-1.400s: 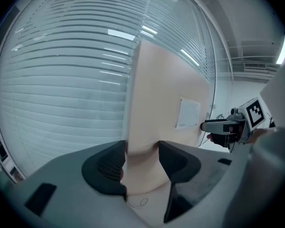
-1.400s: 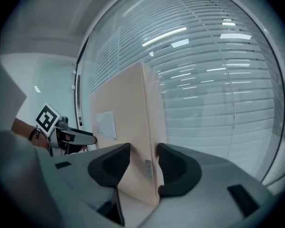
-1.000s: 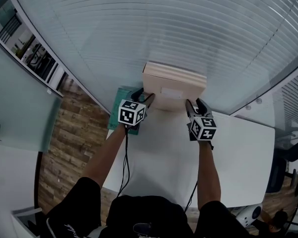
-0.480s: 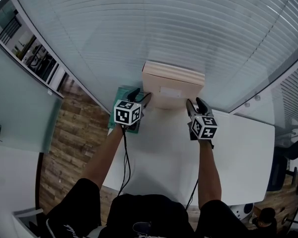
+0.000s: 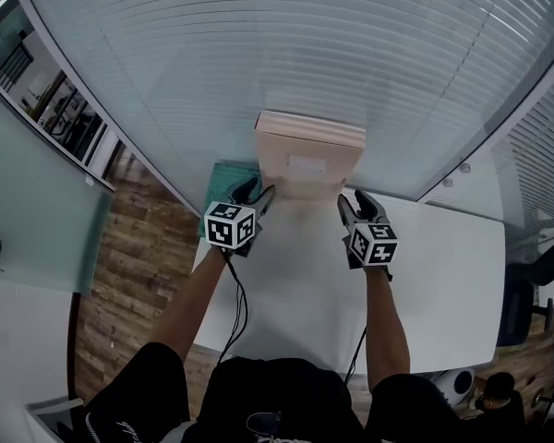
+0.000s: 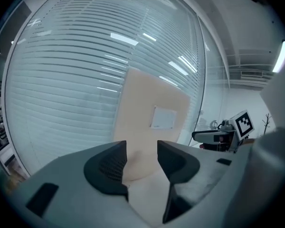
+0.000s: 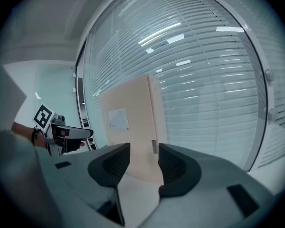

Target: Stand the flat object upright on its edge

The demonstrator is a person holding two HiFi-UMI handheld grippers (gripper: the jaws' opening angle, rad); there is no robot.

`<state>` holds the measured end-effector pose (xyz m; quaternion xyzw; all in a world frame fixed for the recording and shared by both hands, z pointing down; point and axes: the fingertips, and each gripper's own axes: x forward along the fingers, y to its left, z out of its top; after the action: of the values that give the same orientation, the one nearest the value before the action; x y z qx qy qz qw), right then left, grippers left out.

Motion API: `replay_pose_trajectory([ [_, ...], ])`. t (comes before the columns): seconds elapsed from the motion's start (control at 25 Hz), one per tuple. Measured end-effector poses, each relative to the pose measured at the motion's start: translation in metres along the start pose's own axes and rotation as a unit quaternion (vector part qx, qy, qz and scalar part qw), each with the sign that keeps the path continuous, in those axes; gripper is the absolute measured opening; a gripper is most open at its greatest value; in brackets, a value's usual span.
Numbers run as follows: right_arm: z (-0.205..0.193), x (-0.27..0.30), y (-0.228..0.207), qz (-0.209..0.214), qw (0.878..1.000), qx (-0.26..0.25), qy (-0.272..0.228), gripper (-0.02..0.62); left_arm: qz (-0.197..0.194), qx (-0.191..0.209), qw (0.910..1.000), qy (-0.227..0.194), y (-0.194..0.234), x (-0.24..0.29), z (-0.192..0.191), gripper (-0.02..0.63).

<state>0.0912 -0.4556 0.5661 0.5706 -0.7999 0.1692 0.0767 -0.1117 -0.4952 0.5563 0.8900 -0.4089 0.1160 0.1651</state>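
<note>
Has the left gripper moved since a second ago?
Yes: the left gripper has drawn back toward the person, judged against the teal mat; its jaws just closed slightly, nothing between them.

The beige flat cardboard box (image 5: 309, 155) stands upright at the white table's (image 5: 434, 275) far edge. My left gripper (image 5: 263, 188), jaws just narrowed around nothing, and right gripper (image 5: 352, 197) sit near its 2 lower corners.

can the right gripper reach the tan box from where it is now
Probably yes. The right gripper points at the box with open, empty jaws, and only bare table lies between them.
</note>
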Motion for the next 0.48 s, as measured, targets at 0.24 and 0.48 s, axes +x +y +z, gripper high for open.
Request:
replay_pose_trajectory([
  [0.24, -0.01, -0.032, 0.014, 0.003, 1.0, 0.0, 0.001, 0.175, -0.031, -0.001, 0.9995, -0.004, -0.036, -0.02, -0.011, 0.164],
  [0.48, -0.015, -0.059, 0.019, -0.009, 1.0, -0.014, -0.005, 0.11, -0.042, 0.0, 0.9991, -0.01, -0.063, -0.036, -0.019, 0.081],
])
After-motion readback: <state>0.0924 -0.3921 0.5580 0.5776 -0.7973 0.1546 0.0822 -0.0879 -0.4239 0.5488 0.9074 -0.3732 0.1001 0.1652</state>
